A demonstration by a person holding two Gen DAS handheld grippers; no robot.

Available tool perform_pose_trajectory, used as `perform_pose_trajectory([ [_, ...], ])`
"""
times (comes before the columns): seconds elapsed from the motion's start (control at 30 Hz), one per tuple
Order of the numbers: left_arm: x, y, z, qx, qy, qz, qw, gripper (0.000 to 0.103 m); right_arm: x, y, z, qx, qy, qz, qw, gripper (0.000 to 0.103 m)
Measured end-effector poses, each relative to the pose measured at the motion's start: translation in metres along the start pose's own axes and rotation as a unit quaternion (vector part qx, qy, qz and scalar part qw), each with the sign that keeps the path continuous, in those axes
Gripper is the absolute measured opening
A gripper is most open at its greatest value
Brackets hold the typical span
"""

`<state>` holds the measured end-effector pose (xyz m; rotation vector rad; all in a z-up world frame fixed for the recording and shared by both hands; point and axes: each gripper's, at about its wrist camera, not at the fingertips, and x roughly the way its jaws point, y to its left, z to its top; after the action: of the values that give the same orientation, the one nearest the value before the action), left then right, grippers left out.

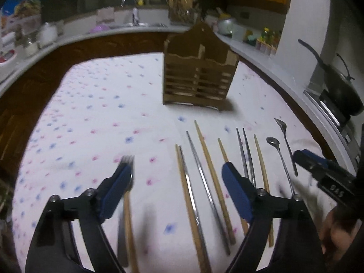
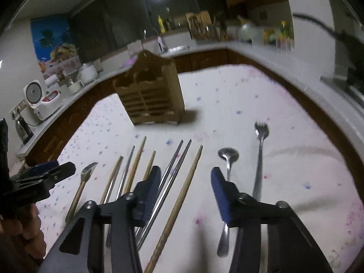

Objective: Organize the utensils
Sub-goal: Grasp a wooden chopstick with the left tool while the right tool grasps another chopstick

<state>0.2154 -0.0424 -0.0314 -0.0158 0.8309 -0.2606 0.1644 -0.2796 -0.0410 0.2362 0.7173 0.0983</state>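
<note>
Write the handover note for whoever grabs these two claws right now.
Left claw: open, empty, over the wooden and steel chopsticks.
Right claw: open, empty, one long wooden chopstick between its fingers, untouched.
On the white flower-dotted tablecloth: wooden-handled fork far left, mixed chopsticks, small steel spoon, steel spork far right.
The slatted wooden utensil caddy stands behind them; nothing visible in it.
Done: nothing sorted yet.
Left: move every utensil into the caddy.

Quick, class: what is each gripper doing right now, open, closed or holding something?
Left gripper: open, holding nothing, above the chopsticks.
Right gripper: open, holding nothing, above a wooden chopstick.
</note>
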Motion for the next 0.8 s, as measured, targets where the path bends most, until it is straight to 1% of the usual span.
perform_pose_trajectory([
  [0.07, 0.017, -0.001, 0.01, 0.0, 0.017, -0.011, 0.9998, 0.076, 0.015, -0.005, 0.006, 0.01, 0.017, 0.001, 1.0, 0.037],
  [0.13, 0.033, -0.002, 0.02, 0.0, 0.034, -0.023, 0.9992, 0.069, 0.028, -0.006, 0.01, 0.016, 0.032, -0.001, 0.999, 0.033],
  [0.2, 0.047, -0.007, 0.029, 0.007, 0.046, -0.03, 0.9985, 0.067, 0.041, -0.009, 0.014, 0.021, 0.046, -0.002, 0.999, 0.032],
  [0.23, 0.052, -0.009, 0.033, 0.011, 0.05, -0.031, 0.9982, 0.067, 0.047, -0.011, 0.015, 0.022, 0.053, -0.004, 0.998, 0.032],
  [0.3, 0.064, -0.014, 0.04, 0.023, 0.06, -0.032, 0.9975, 0.065, 0.059, -0.012, 0.017, 0.027, 0.067, -0.004, 0.997, 0.026],
  [0.37, 0.076, -0.018, 0.046, 0.031, 0.069, -0.033, 0.9966, 0.063, 0.067, -0.014, 0.018, 0.028, 0.076, -0.006, 0.997, 0.025],
  [0.4, 0.083, -0.02, 0.049, 0.033, 0.076, -0.034, 0.996, 0.059, 0.07, -0.014, 0.019, 0.029, 0.079, -0.007, 0.996, 0.025],
  [0.63, 0.122, -0.027, 0.061, 0.042, 0.111, -0.041, 0.9921, 0.048, 0.09, -0.018, 0.024, 0.03, 0.1, -0.009, 0.995, 0.024],
  [0.67, 0.127, -0.028, 0.063, 0.045, 0.116, -0.041, 0.9914, 0.047, 0.093, -0.019, 0.025, 0.03, 0.104, -0.009, 0.994, 0.021],
  [0.77, 0.142, -0.031, 0.067, 0.054, 0.13, -0.036, 0.9893, 0.041, 0.101, -0.02, 0.026, 0.027, 0.114, -0.013, 0.993, 0.018],
  [0.8, 0.146, -0.032, 0.068, 0.057, 0.137, -0.037, 0.9882, 0.036, 0.102, -0.02, 0.026, 0.024, 0.114, -0.016, 0.993, 0.015],
])
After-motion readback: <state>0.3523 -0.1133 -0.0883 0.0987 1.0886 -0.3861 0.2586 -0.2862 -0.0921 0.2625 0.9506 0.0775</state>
